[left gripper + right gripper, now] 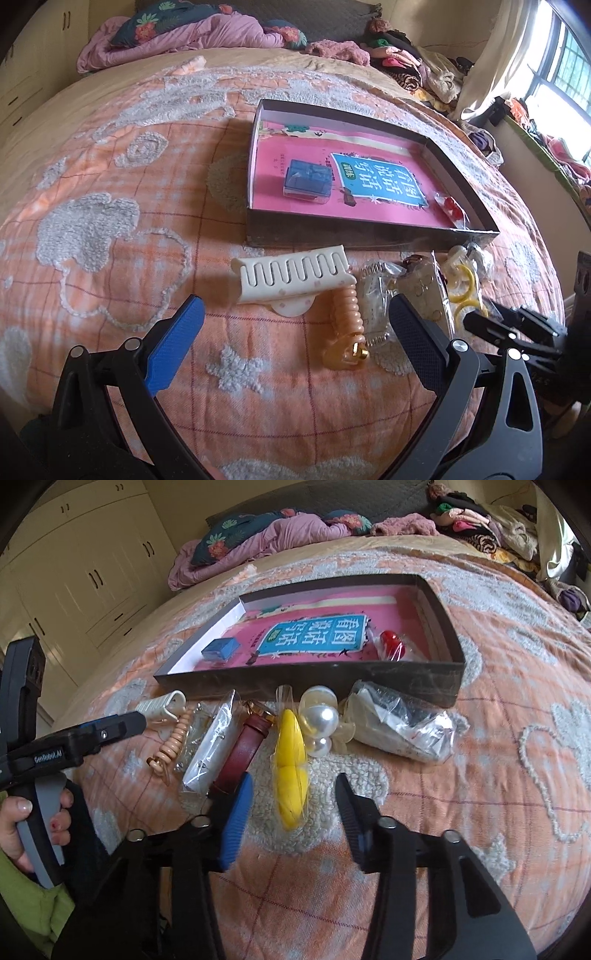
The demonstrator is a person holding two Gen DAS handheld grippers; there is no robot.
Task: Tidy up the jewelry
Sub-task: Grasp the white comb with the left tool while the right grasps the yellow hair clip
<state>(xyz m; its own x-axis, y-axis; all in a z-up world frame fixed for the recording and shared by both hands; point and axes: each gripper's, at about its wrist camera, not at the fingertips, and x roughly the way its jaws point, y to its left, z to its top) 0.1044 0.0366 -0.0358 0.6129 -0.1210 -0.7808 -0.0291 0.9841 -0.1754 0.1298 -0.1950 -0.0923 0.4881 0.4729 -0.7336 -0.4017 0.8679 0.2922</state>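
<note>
Your bed (480, 775) carries a shallow box (332, 681) with a row of bagged jewelry just before it; your right tool (295, 805) stands spread around the yellow piece (291, 760), pads not touching it; your left tool (295, 325) gapes wide over the coil tie (347, 314), gripping nothing; closing now, you'd likely pinch only slippery bag (282, 698); it may slide free.

Beside the dark box (310, 679), the crumpled plastic bag (402, 723) hides its contents. The brown watch strap (240, 749) lies partly under the blue pad, its dial behind packets.
</note>
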